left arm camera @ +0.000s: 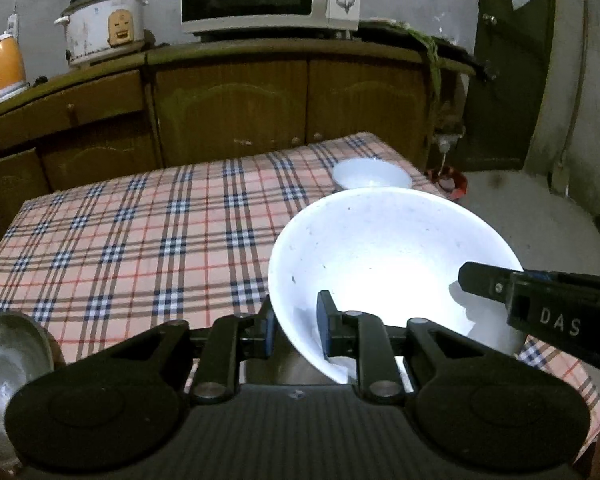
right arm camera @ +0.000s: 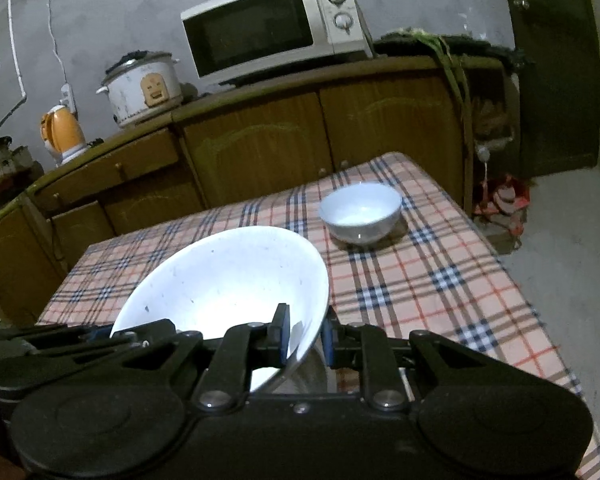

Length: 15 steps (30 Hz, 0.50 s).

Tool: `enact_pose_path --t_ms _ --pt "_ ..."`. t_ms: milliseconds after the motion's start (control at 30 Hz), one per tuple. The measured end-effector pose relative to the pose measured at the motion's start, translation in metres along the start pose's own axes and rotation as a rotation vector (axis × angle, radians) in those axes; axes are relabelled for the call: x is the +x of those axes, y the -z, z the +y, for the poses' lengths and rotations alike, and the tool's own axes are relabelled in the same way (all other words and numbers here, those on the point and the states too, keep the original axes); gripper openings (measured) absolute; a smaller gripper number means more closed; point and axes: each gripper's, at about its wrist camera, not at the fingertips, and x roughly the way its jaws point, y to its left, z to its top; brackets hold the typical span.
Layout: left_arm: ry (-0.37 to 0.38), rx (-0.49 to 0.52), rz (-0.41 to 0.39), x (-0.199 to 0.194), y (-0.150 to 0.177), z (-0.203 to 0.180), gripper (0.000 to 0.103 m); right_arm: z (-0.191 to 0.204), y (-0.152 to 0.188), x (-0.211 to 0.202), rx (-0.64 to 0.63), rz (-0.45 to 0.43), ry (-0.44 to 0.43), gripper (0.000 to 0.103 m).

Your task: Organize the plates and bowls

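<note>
A large white bowl [left arm camera: 384, 256] is held over the plaid table by both grippers. My left gripper [left arm camera: 296, 328] is shut on its left rim. My right gripper [right arm camera: 306, 340] is shut on its right rim; the bowl also shows in the right wrist view [right arm camera: 228, 276], and the right gripper's finger reaches in at the right of the left wrist view [left arm camera: 496, 284]. A small white bowl [right arm camera: 360, 212] stands on the table at the far right corner, also in the left wrist view [left arm camera: 372, 174]. A metal bowl [left arm camera: 8, 368] sits at the near left edge.
The plaid tablecloth [left arm camera: 140, 240] covers the table. Behind it stands a wooden cabinet [right arm camera: 260, 148] with a microwave [right arm camera: 268, 24], a rice cooker [right arm camera: 144, 88] and an orange kettle [right arm camera: 62, 132]. A dark door [right arm camera: 556, 68] and bare floor lie to the right.
</note>
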Motion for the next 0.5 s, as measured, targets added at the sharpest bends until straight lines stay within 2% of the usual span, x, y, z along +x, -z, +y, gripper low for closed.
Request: enact_pose_path --t_ms 333,500 --pt "-0.040 0.008 0.113 0.025 0.030 0.016 0.022 0.008 0.037 0.042 -0.004 0.119 -0.014 0.022" --pt "-0.041 0.019 0.143 0.034 0.038 0.017 0.022 0.008 0.048 0.054 -0.009 0.156 -0.006 0.022"
